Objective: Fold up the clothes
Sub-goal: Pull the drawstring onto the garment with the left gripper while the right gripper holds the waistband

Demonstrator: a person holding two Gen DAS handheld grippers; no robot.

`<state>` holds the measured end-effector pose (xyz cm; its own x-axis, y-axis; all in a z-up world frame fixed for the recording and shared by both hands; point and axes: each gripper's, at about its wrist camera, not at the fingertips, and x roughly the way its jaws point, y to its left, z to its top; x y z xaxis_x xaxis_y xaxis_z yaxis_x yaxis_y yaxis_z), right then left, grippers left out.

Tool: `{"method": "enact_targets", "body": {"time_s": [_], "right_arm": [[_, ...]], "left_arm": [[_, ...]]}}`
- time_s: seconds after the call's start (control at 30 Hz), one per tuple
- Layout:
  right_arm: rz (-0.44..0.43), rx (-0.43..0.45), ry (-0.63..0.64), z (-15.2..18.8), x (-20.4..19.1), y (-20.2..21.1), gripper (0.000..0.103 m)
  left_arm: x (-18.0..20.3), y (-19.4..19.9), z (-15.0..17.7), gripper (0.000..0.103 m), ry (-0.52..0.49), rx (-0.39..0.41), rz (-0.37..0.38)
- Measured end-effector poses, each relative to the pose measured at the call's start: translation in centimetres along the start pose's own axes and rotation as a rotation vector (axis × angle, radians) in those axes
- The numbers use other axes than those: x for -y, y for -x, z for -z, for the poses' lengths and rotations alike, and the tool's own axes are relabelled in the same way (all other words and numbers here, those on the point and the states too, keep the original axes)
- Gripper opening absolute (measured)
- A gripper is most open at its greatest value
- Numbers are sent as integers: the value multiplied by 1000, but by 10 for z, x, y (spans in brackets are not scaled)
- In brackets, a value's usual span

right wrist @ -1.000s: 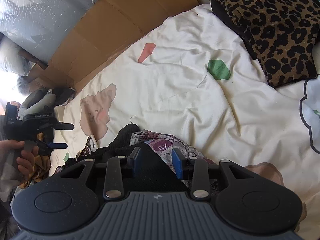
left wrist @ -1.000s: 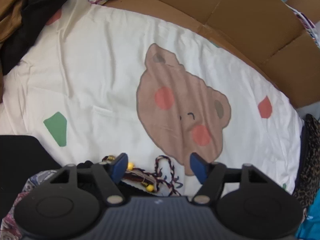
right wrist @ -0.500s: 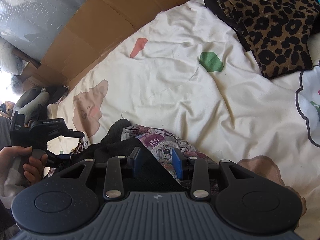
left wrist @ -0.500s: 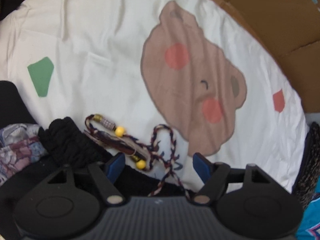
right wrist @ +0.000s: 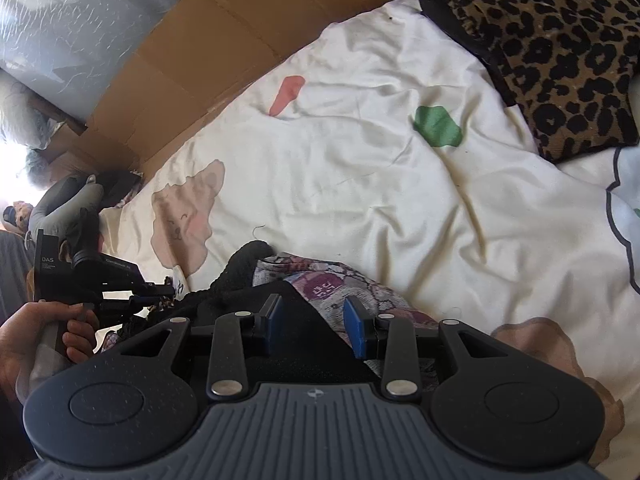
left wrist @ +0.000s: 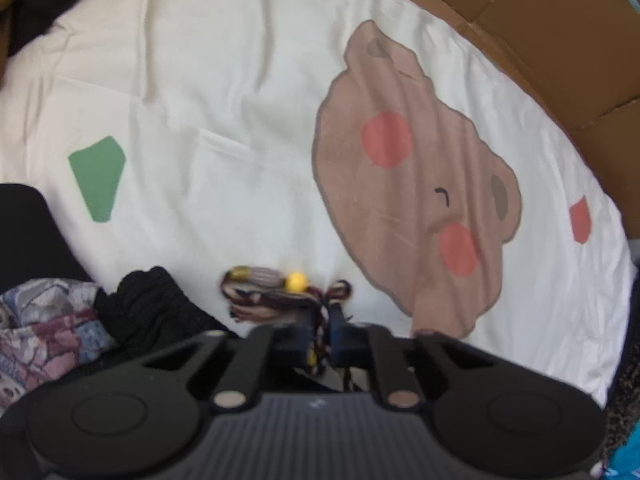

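Left gripper (left wrist: 320,330) pinched narrow on braided cord (left wrist: 322,308). Right gripper (right wrist: 314,322) partly open over black garment (right wrist: 280,344), pads apart.

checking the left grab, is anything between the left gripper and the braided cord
Nothing visible: the left gripper is already shut on the braided cord, pinching it directly against the cream bedsheet.

Left gripper (left wrist: 320,334) is lower over the bedsheet (left wrist: 240,100) than 1 second earlier; its jaws, then wide apart, now clamp the braided cord (left wrist: 320,312).
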<state>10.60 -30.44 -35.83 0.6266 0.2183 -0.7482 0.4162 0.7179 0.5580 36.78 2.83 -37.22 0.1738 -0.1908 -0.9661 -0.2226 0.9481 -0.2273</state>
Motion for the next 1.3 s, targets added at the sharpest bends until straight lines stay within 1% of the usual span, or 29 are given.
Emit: {"method": "enact_targets", "body": {"time_s": [0.2, 0.4, 0.5, 0.6, 0.8, 0.97, 1.07, 1.13, 1.23, 1.3], "right_arm": [[-1, -1, -5, 2, 1, 0, 38], [-9, 8, -10, 2, -2, 1, 38], [-14, 8, -5, 3, -5, 1, 38], [-17, 7, -6, 4, -5, 1, 38], [-18, 5, -6, 4, -6, -1, 38], [-20, 4, -1, 4, -9, -3, 38], [-22, 1, 2, 4, -10, -4, 38], [-23, -2, 4, 5, -11, -5, 38], [-25, -5, 6, 6, -12, -6, 38], [-24, -5, 8, 7, -12, -5, 38]], "left_arm": [[2, 27, 5, 5, -90, 43, 49], [3, 66, 23, 5, -123, 63, 125], [5, 79, 35, 5, -131, 71, 149], [-2, 91, 51, 5, -126, 78, 165], [-11, 100, 93, 5, -111, 71, 166], [-25, 103, 120, 5, -62, 47, 156], [-33, 103, 131, 3, -30, 31, 157], [-35, 100, 138, 3, -27, 12, 156], [-41, 91, 145, 4, -14, -37, 127], [-46, 92, 147, 6, -12, -44, 114]]}}
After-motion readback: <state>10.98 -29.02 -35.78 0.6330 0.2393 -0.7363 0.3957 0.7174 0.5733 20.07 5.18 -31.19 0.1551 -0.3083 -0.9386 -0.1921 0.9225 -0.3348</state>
